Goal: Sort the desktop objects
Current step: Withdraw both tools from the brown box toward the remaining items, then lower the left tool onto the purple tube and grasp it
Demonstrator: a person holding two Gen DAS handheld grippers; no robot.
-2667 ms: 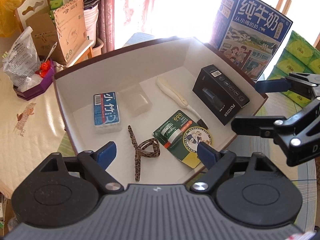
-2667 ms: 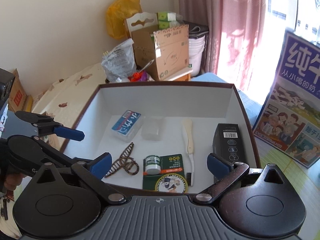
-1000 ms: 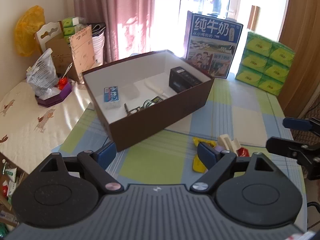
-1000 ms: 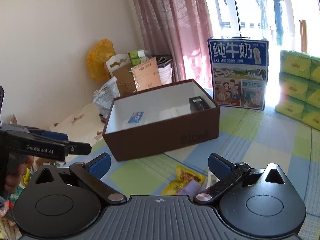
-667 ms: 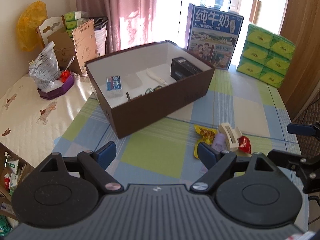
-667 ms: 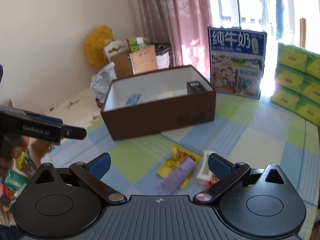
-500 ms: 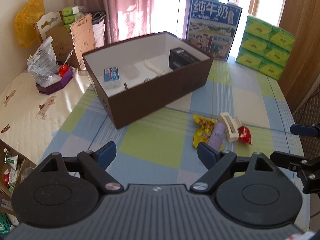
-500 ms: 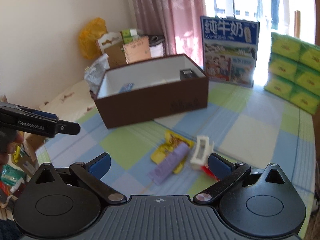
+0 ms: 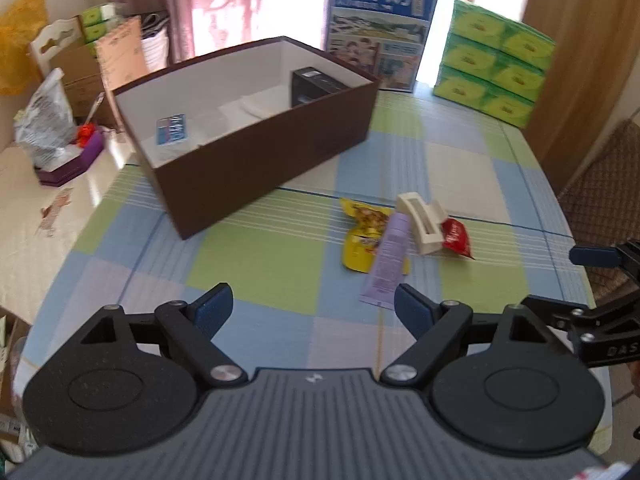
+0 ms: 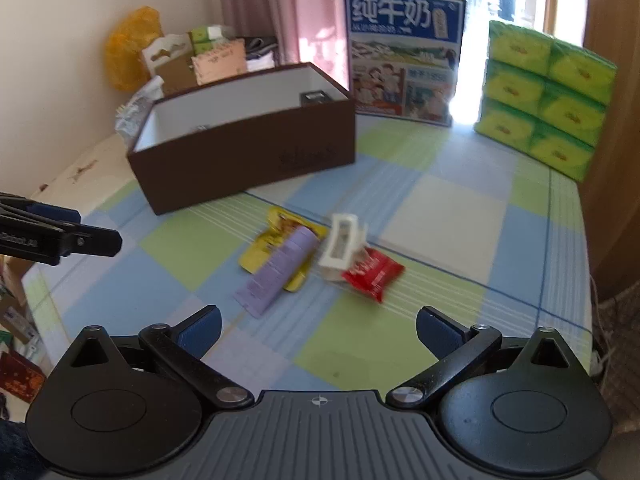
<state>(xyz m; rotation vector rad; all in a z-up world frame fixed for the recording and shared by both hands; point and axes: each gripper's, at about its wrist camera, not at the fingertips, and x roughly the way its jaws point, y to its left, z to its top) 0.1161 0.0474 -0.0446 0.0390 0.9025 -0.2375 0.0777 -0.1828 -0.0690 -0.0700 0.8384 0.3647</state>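
Four loose items: a yellow packet (image 9: 362, 236), a purple tube (image 9: 387, 258), a white clip (image 9: 422, 218) and a red packet (image 9: 455, 237) lie bunched on the checked cloth (image 9: 256, 264), to the right of and nearer than the brown box.
Tube: lies over the right side of the yellow packet, its flat end toward the near edge.
Clip: sits between the tube and the red packet, touching both.
Box (image 9: 256, 148): brown, open-topped, white inside, at far left of the cloth; a black case (image 9: 314, 84), a blue pack (image 9: 172, 130) and pale things that are too blurred to make out show inside.
Left gripper (image 9: 310, 308): jaws wide apart, nothing between them, above the near cloth just short of the tube's end.
Right gripper (image 10: 318, 326): jaws wide apart, empty, above the cloth nearer than the cluster.
Backdrop: a blue milk carton (image 10: 404, 56) stands behind the box, green tissue packs (image 10: 544, 96) at far right.
Left clutter: a cardboard box (image 9: 120, 56), a plastic bag (image 9: 42, 124) and a yellow bag (image 10: 130, 52) sit beyond the cloth.
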